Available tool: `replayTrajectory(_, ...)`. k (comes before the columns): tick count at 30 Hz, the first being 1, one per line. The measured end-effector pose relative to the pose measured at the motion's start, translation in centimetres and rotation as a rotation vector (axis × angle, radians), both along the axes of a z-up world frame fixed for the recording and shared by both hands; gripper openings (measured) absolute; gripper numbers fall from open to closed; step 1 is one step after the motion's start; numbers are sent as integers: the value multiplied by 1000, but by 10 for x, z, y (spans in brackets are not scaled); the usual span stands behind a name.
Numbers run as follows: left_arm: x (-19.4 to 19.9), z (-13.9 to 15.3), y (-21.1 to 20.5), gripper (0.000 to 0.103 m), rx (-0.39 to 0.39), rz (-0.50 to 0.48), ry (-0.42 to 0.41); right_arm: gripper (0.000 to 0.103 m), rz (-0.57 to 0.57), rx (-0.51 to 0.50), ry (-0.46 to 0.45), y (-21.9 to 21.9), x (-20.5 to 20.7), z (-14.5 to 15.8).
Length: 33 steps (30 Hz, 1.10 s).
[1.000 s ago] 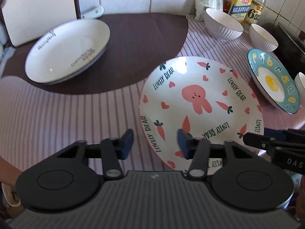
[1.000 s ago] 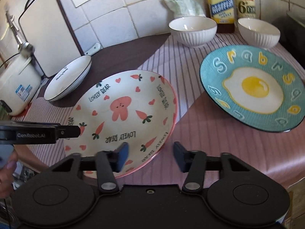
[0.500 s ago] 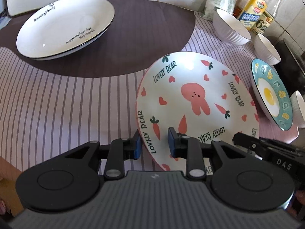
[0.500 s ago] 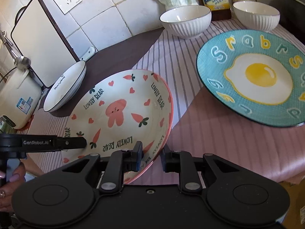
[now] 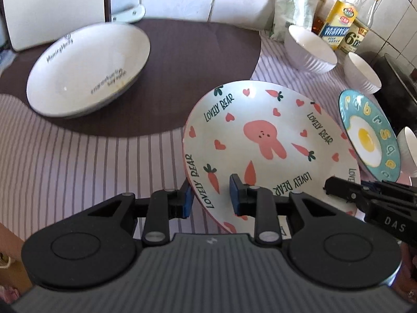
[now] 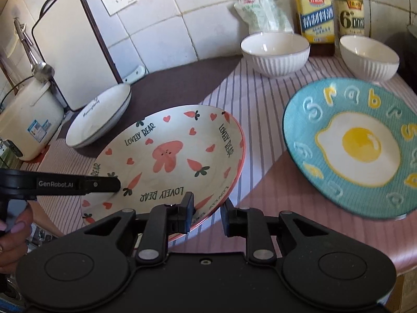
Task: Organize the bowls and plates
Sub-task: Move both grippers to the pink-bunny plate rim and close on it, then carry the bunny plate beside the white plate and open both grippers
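Observation:
The bunny plate point(image 5: 260, 135) with "LOVELY BEAR" lettering and a pink rim lies mid-table on the striped cloth, its near rim tilted up a little. My left gripper point(image 5: 211, 198) is shut on its near-left rim, one pad under the edge and one on the inside face. In the right wrist view my right gripper point(image 6: 207, 215) is shut on the same plate point(image 6: 166, 156) at its near-right rim. Each gripper shows in the other's view: the right one point(image 5: 338, 186) and the left one point(image 6: 114, 184). A white lettered plate point(image 5: 88, 70) rests on the dark mat at the back left.
A blue fried-egg plate point(image 6: 357, 146) lies to the right. Two white ribbed bowls point(image 6: 275, 52) point(image 6: 370, 57) stand behind it, before bottles point(image 6: 314, 13) at the tiled wall. A third bowl point(image 5: 409, 148) peeks in at far right. A cutting board point(image 6: 67, 47) and rice cooker point(image 6: 28, 120) stand at the left.
Both grippers stood open astride the bunny plate's rim a second ago. Both have since closed onto it and stayed there.

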<state>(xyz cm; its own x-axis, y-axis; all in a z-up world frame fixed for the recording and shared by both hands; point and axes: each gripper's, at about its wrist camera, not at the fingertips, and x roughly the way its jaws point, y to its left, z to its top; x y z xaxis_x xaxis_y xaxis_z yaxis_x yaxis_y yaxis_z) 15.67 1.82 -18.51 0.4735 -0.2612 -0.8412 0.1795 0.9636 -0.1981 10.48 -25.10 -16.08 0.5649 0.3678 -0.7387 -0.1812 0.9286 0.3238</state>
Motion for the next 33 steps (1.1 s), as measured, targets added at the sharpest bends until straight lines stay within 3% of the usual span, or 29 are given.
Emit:
replayTrajectory(7,30,24,7,27,-13,11,-61,26,22,-2,-73,4,26,18)
replayTrajectory(15,72,30,7,27,-15,16,-99,26,49,0,-122,9,66,23)
replayTrajectory(33,141,8,6,27,14,19,-92,27,43,-33,-116,20,146,5)
